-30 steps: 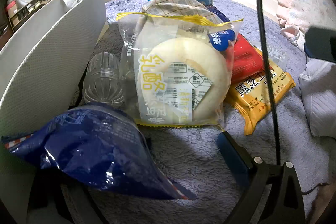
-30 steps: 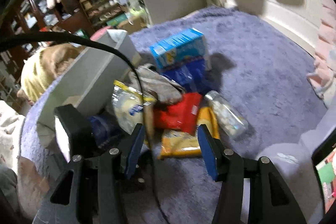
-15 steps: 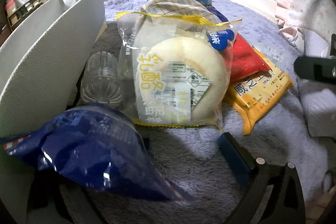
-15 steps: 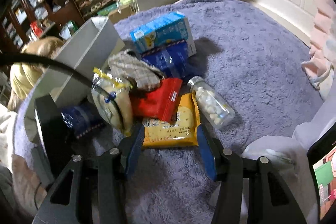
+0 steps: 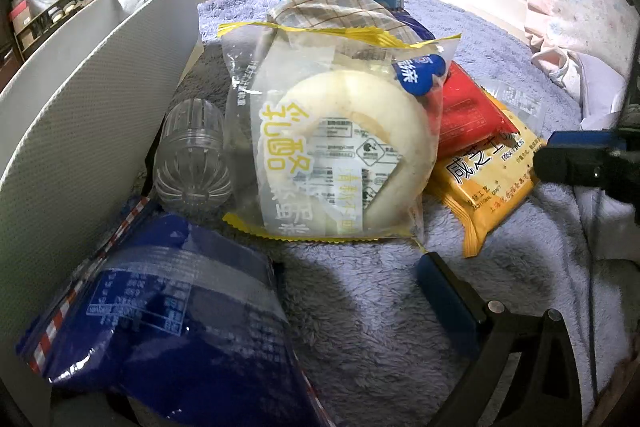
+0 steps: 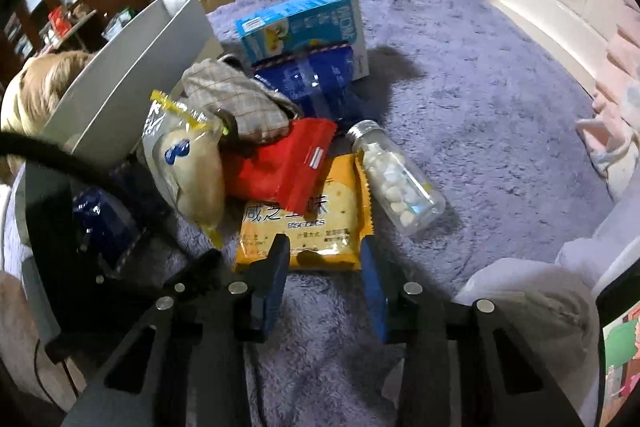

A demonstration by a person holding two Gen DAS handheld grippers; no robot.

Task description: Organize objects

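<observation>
A heap of snacks lies on a shaggy lavender rug [image 6: 480,99], beside a grey fabric bin [image 5: 80,131] with a finely dotted weave. The right gripper [image 6: 325,259] reaches the near edge of an orange biscuit packet [image 6: 308,223] of glossy film, printed "BISCUITS" under large Chinese characters; the blue pads [image 6: 276,267] flank that edge and the jaws are closing, not yet pressing it. A red foil pouch [image 6: 288,163] overlaps the packet's far end. Just beside it lies a clear bottle [image 6: 396,175] with a silver cap, full of small white tablets. Further back sit a checked cloth [image 6: 236,103], a dark blue crinkly bag [image 6: 316,83] and a light blue carton [image 6: 300,27].

The left gripper [image 5: 280,307] holds a dark blue snack bag [image 5: 160,315] with a red-and-white striped edge. Ahead of it stands a clear wrapper with yellow serrated seams holding a pale round bun [image 5: 336,147], and a ribbed transparent plastic bottle [image 5: 188,155] lies against the bin.
</observation>
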